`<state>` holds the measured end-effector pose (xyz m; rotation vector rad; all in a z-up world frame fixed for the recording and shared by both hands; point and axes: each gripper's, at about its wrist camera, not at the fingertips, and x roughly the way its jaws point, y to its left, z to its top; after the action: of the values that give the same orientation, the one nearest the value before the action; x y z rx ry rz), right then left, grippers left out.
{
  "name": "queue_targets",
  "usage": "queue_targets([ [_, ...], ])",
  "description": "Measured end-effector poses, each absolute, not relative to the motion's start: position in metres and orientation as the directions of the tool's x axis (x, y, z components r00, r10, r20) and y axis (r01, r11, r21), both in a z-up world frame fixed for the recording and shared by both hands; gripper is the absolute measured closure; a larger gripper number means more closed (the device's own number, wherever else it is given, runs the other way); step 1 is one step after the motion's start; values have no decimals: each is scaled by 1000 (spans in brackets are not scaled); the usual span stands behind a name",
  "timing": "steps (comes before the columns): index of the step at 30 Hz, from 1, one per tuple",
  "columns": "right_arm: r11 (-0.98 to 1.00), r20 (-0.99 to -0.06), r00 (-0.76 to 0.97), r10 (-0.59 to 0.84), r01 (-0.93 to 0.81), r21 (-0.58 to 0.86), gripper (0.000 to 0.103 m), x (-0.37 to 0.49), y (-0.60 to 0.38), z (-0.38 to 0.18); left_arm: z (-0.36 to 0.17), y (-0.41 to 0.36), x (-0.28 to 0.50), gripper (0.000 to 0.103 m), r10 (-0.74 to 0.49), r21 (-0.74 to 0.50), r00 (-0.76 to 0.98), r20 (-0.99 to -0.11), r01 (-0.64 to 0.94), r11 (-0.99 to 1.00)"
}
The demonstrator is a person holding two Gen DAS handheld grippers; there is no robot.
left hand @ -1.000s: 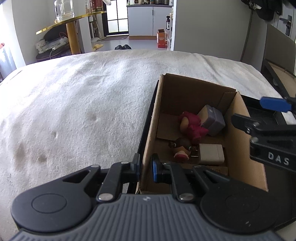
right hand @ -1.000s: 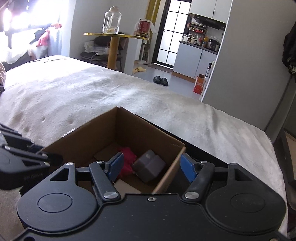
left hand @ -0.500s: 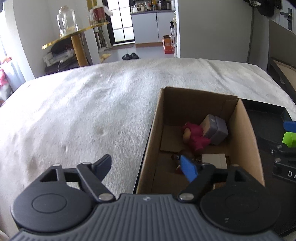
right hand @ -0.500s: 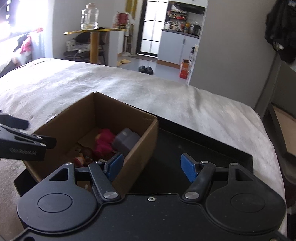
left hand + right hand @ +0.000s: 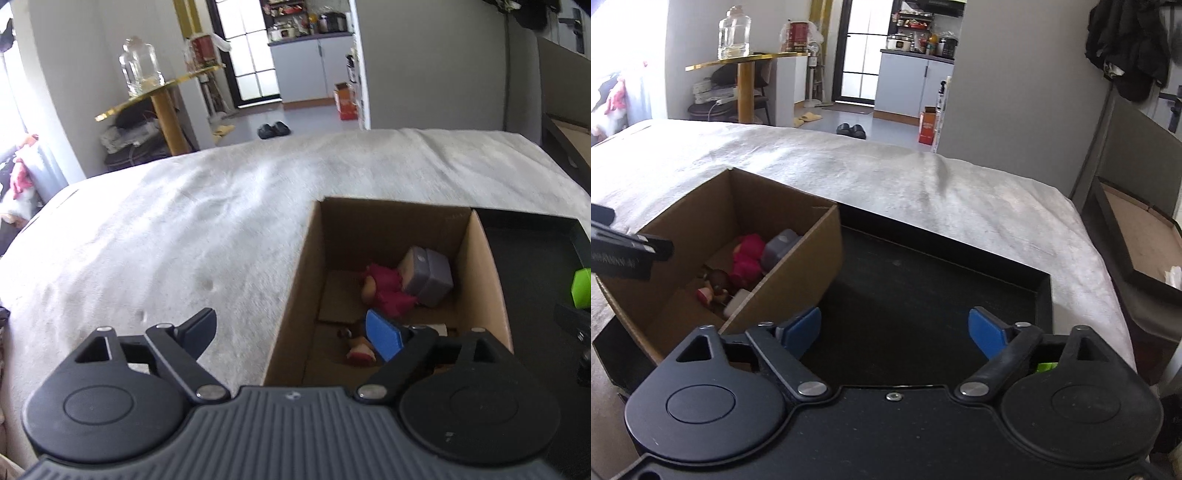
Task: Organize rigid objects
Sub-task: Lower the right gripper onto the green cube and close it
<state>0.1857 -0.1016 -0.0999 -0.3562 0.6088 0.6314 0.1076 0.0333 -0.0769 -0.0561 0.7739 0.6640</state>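
A brown cardboard box (image 5: 480, 258) (image 5: 812, 251) stands in the left end of a black tray (image 5: 1045, 284) on a white bed. Inside lie a pink doll (image 5: 384, 291) (image 5: 748, 254), a grey box (image 5: 428, 275) (image 5: 779, 243), a small dark-haired figure (image 5: 356, 349) (image 5: 714, 284) and a white block (image 5: 737, 302). My left gripper (image 5: 291, 332) is open and empty, straddling the box's left wall. My right gripper (image 5: 894, 328) is open and empty above the tray floor. A green block (image 5: 581, 288) (image 5: 1045, 366) lies at the tray's right, partly hidden.
The white bedspread (image 5: 184, 240) spreads left of and beyond the box. A gold side table with a glass jar (image 5: 735, 33) stands far left. A framed board (image 5: 1137, 236) leans off the bed's right side. Slippers (image 5: 851, 129) lie on the floor beyond.
My left gripper went from shut to open at the box's left wall and drew back. My right gripper moved right, from over the box to over the tray, staying open.
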Motion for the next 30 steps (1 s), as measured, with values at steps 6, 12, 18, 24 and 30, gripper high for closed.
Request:
queue_targets([
  [6,791,-631,661,405,-600,-121,2,195,-118,-105,-77,29,110,15,554,218,503,-664,-578,786],
  [12,837,-656,673,340,-535,-115,0,209,-132,-116,-80,22,117,14,565,253,492,-663,-563,787],
  [18,858,-678,661,320,-505,-87,0,219,-146,-128,-85,17,125,14,570,284,470,-674,-547,788],
  [24,888,-691,663,289,-455,-66,0,233,-157,-139,-90,10,132,14,574,313,456,-681,-527,790],
  [30,907,-692,667,277,-420,-42,0,247,-165,-147,-93,7,137,14,582,338,441,-683,-515,788],
])
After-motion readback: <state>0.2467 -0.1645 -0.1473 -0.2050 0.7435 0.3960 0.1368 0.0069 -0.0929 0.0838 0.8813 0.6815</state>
